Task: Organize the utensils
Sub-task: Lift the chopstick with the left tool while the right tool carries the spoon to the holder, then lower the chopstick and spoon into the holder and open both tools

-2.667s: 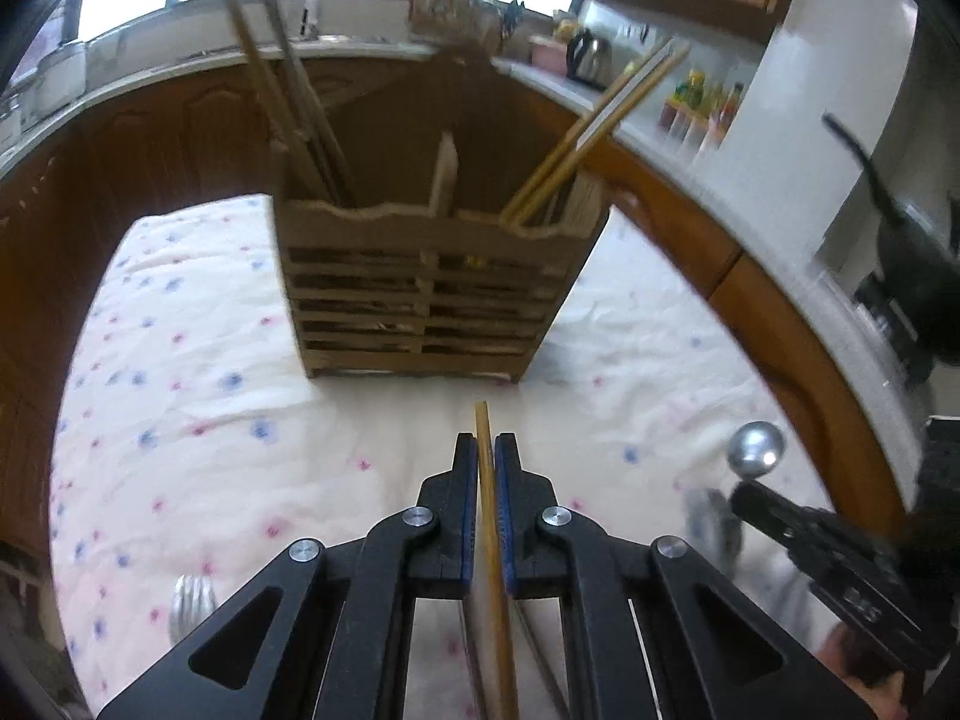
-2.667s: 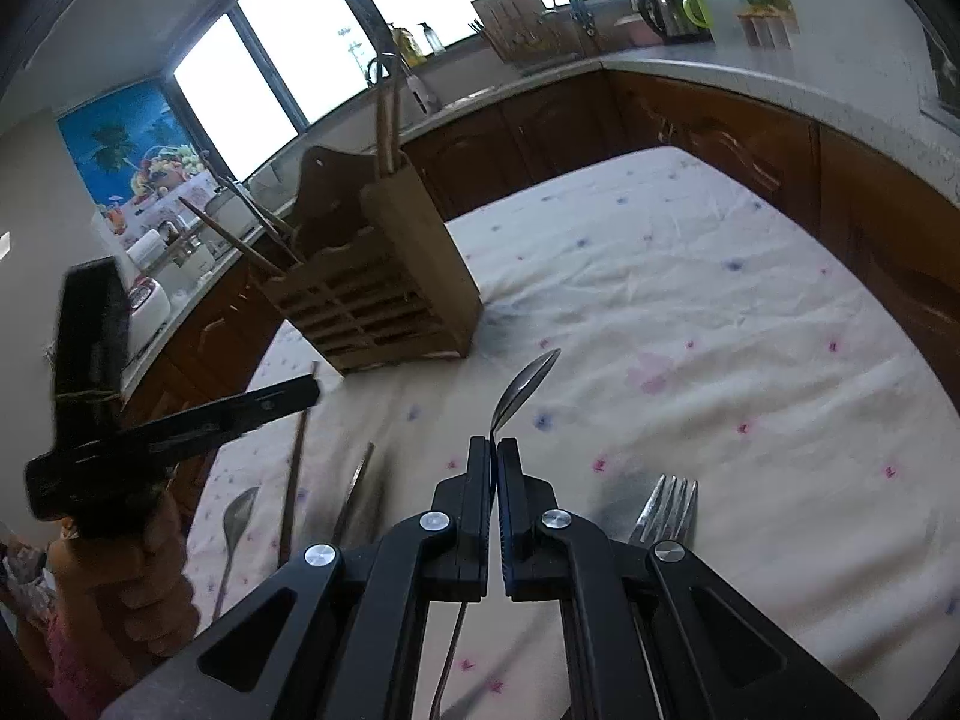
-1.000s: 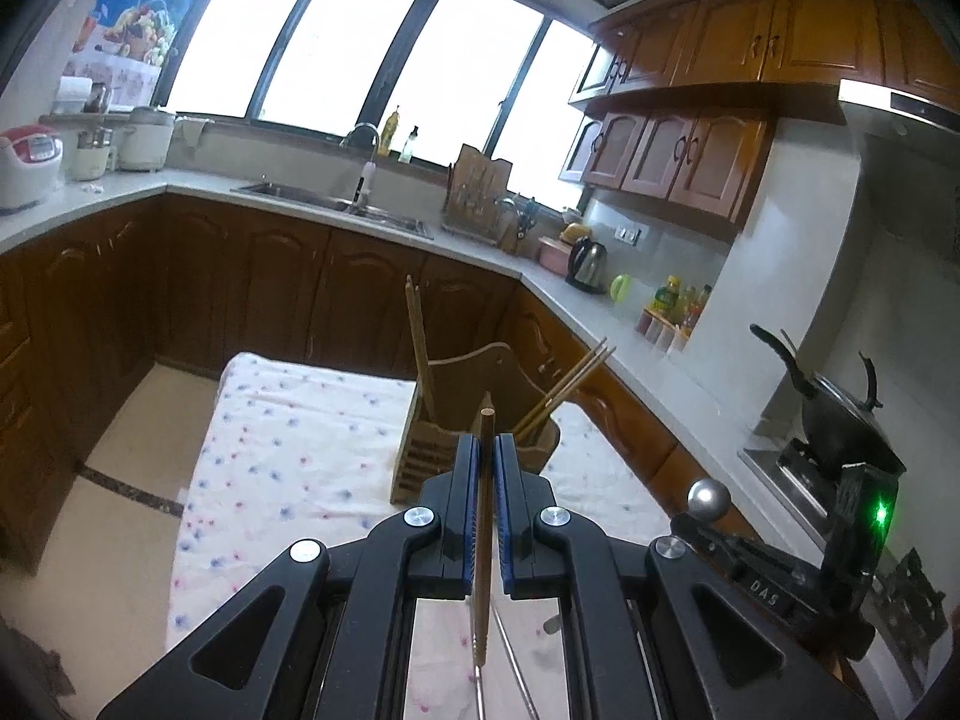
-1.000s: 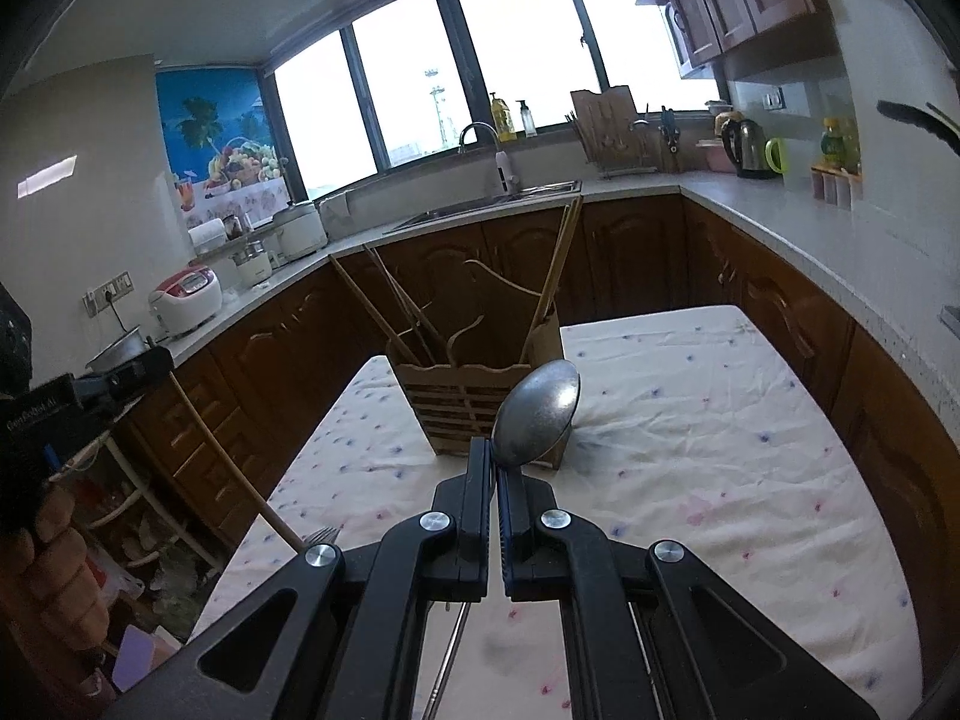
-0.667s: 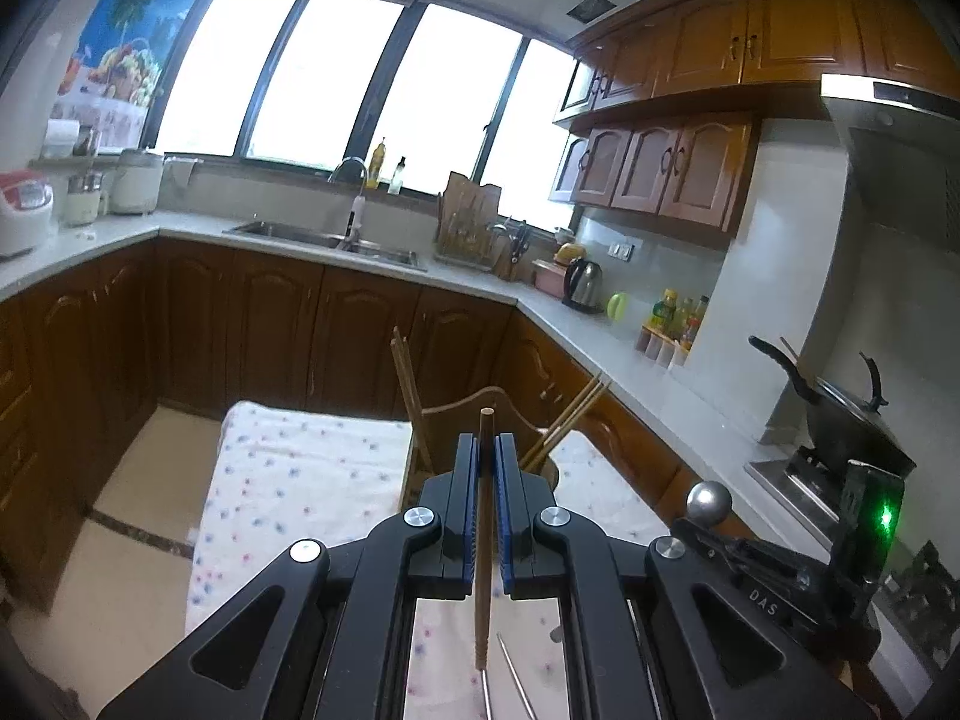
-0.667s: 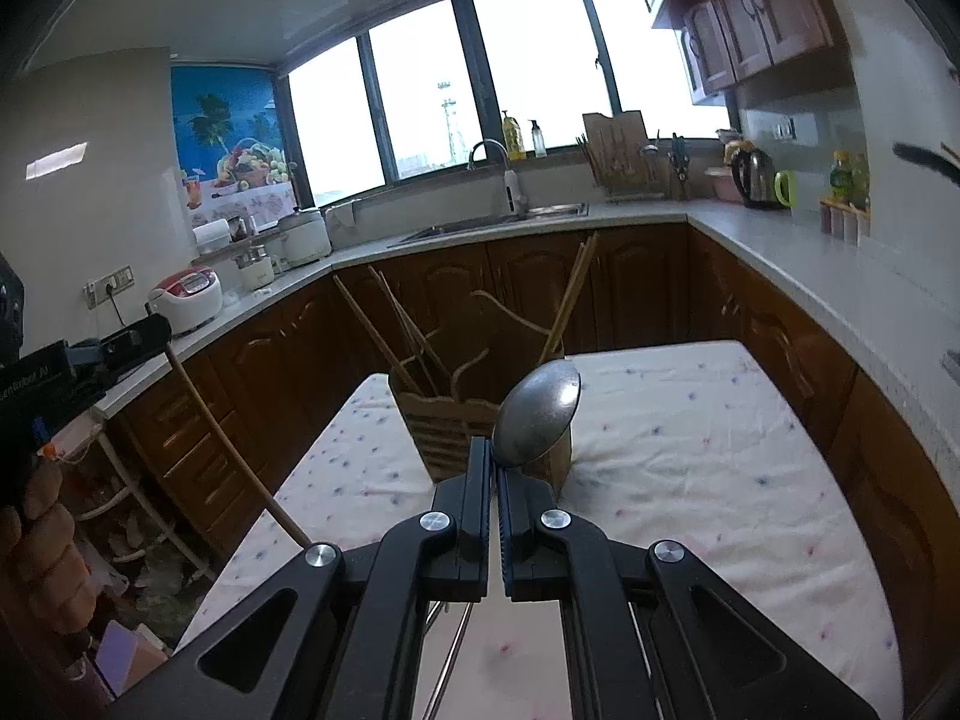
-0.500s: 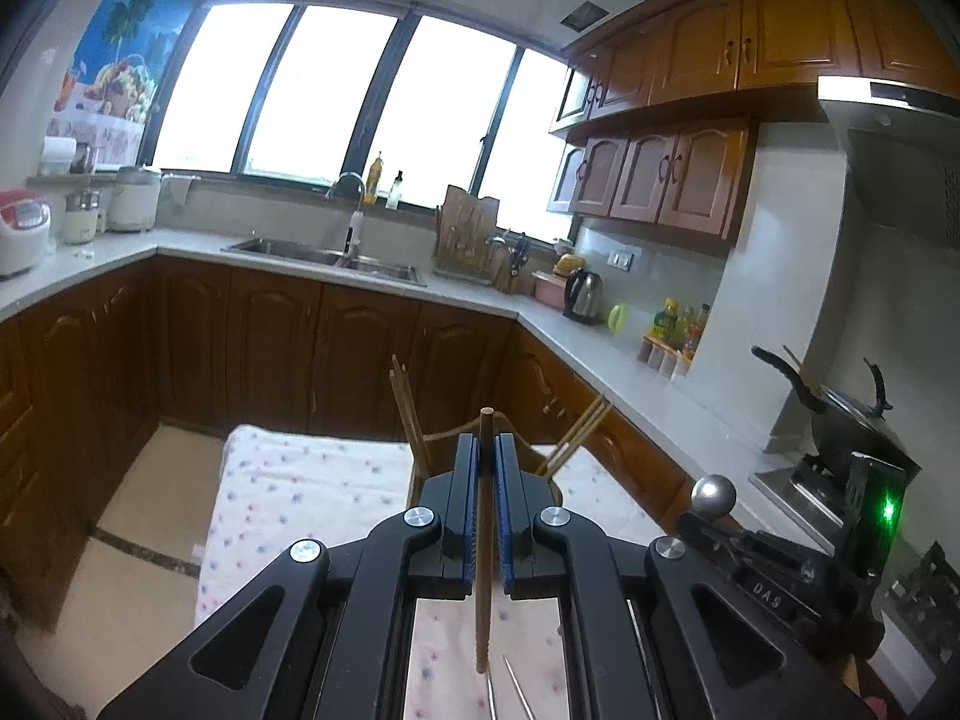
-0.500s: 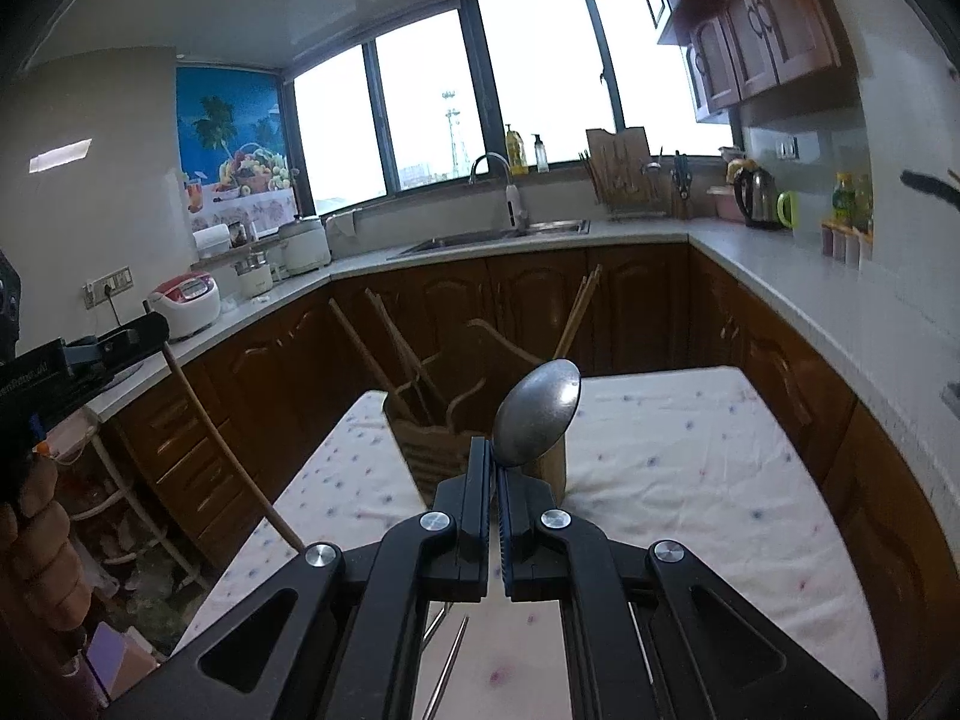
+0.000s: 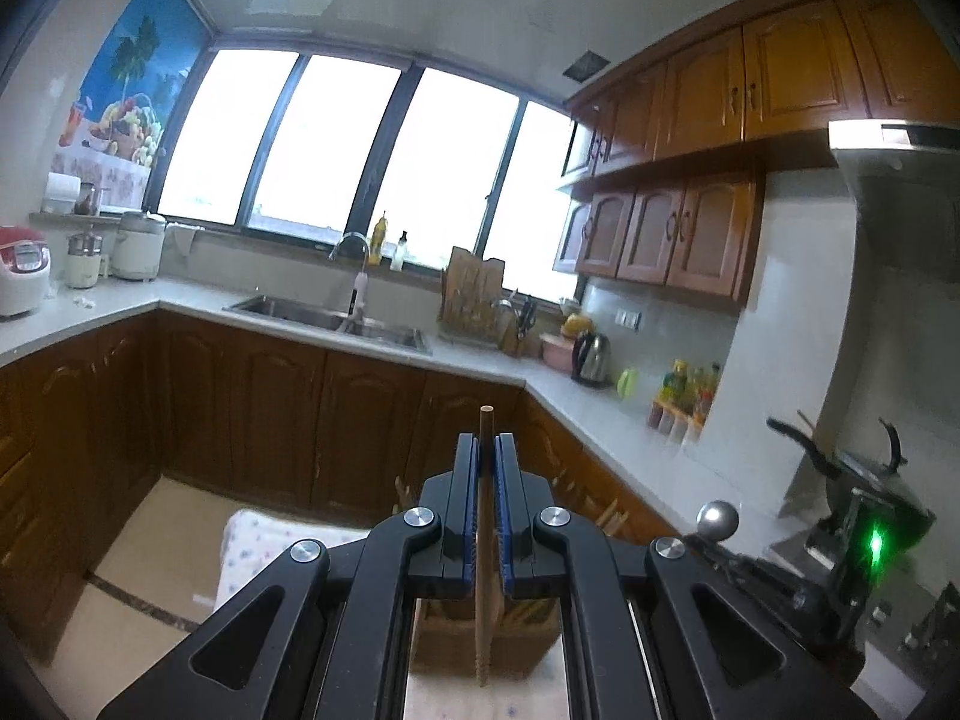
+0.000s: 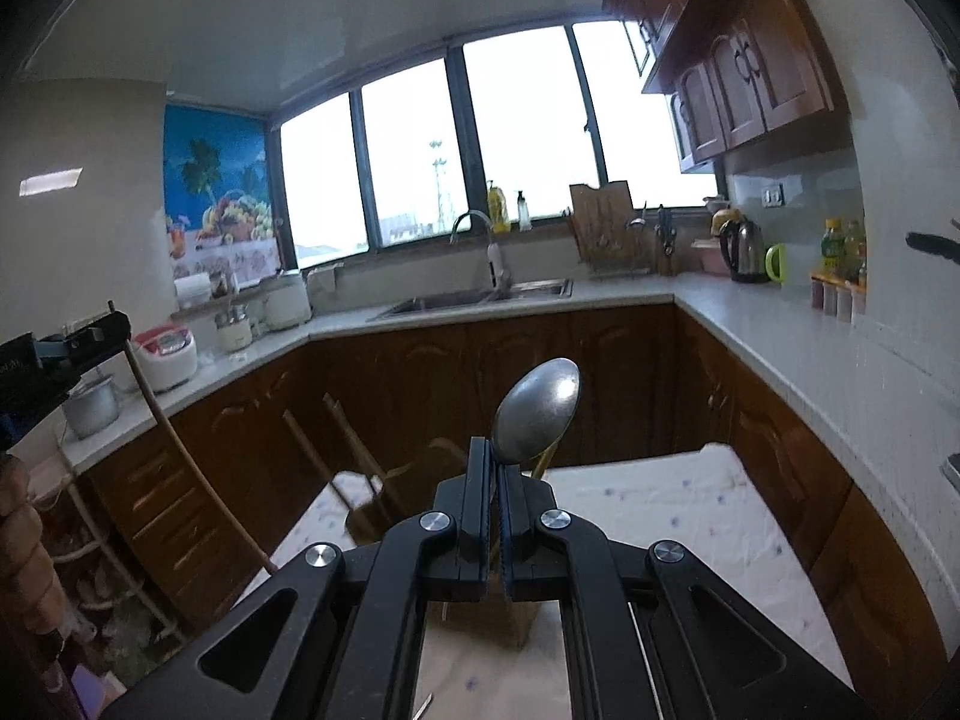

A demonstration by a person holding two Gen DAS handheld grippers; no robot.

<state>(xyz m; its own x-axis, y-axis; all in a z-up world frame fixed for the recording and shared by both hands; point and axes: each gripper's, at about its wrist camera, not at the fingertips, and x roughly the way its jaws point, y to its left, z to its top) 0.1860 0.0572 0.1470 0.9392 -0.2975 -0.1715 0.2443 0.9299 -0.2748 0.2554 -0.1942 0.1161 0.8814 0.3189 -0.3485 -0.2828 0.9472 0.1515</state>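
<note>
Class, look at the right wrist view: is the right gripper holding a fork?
No. The right gripper is shut on a metal spoon, whose rounded bowl sticks up above the fingers.

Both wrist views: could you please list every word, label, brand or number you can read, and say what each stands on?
No text reads clearly in either view.
White lettering on the body of the left gripper: cut off by the picture's edge and blurred, unreadable.
Labels on the bottles on the counter: too small to read.
Control panel of the rice cooker: too small to read.
</note>
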